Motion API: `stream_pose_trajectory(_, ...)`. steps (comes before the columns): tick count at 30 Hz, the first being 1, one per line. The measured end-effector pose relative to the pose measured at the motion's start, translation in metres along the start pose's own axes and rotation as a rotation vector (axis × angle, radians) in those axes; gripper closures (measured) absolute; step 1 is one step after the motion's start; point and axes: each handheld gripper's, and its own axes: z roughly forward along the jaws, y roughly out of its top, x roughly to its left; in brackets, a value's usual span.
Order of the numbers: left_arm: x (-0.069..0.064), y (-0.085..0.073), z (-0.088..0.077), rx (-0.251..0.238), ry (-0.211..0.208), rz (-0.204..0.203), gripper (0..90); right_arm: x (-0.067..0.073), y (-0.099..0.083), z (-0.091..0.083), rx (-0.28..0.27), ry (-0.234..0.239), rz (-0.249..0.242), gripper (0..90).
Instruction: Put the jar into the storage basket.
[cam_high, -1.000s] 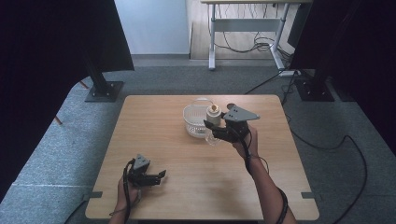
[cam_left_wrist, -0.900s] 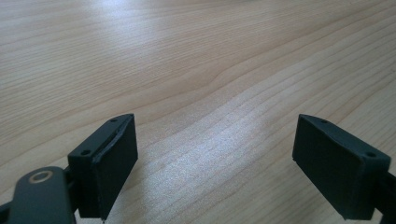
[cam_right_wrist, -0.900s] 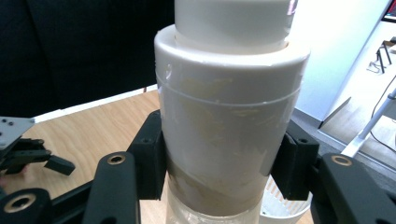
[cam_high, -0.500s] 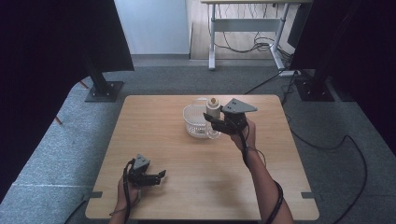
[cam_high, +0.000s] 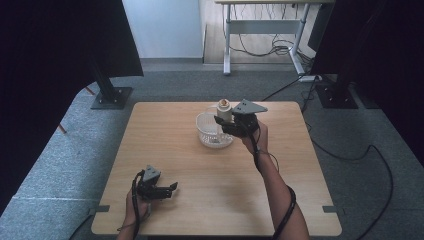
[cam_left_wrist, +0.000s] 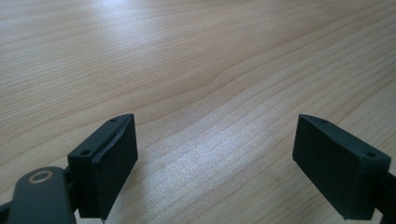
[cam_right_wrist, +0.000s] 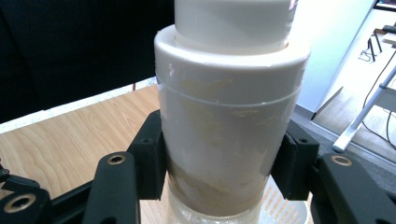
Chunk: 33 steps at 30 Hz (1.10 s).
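Observation:
In the right gripper view, an upright white bottle (cam_right_wrist: 229, 116) with a wide white collar stands between the two black pads, which press on its sides. My right gripper (cam_high: 226, 121) is shut on this bottle (cam_high: 223, 109) and holds it above the far right rim of a clear plastic basket (cam_high: 210, 134). A slotted bit of the basket (cam_right_wrist: 286, 211) shows under the bottle. My left gripper (cam_high: 171, 188) rests low over the table near its front left. Its jaws (cam_left_wrist: 215, 161) are wide apart with bare wood between them.
The wooden table (cam_high: 175, 150) has its far edge just beyond the basket. Two black stand feet (cam_high: 111, 97) sit on the grey floor behind the table, and a desk frame with cables (cam_high: 260, 45) stands farther back.
My right gripper has carried the bottle a little toward the table's far edge, still over the basket. The left gripper has stayed where it was.

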Motion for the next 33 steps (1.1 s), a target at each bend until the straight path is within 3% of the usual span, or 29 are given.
stream_pose_trajectory(19,0.000,0.000,0.000,-0.004,0.001,0.000,13.7,-0.010,0.006,0.028,0.014,-0.024,0.035,45.1)
stream_pose_trajectory(33,0.001,0.000,0.000,0.000,0.003,0.003,13.8,-0.018,0.011,0.049,0.043,-0.055,0.021,45.1)
